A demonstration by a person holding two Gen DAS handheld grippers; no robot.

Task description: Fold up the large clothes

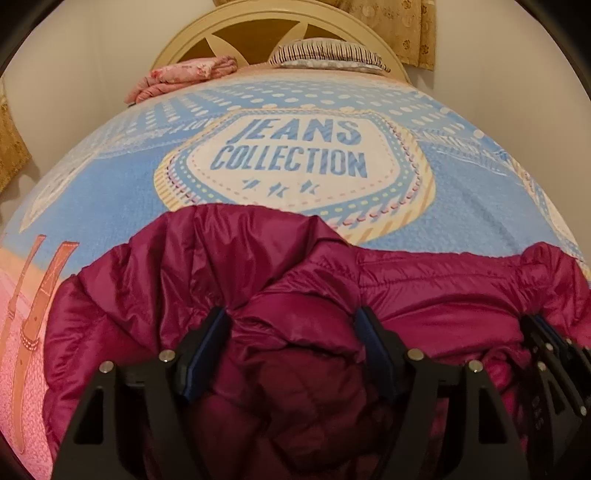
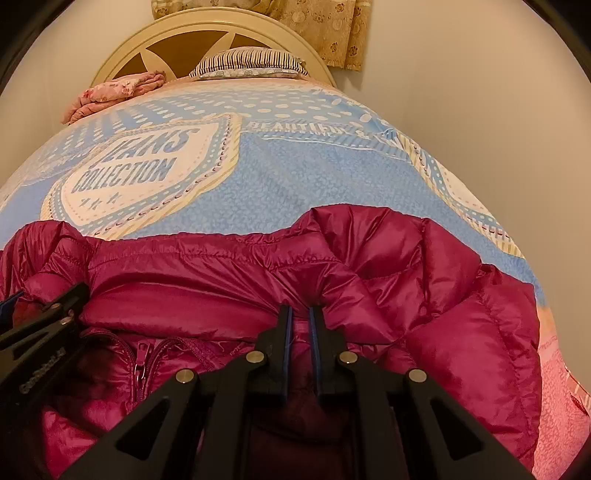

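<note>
On the bed (image 1: 110, 206): puffy magenta jacket (image 1: 424, 295), light, soft, slippery.
Right gripper (image 2: 300, 314) pinches its padded edge; left gripper (image 1: 291, 325) gapes around a bunched fold, best retaken at a seam.

Cream headboard (image 1: 280, 22) on pale wall (image 1: 92, 55) (gold floral curtain (image 1: 406, 26) beside)

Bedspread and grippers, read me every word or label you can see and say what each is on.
"JEANS COLLECTION": white badge on the bedspread.
"BEAUTIFUL &": banner on the bedspread, the rest unreadable.
Embossed lettering on the left gripper: too blurred to read.
Puffer jacket: no text.
</note>
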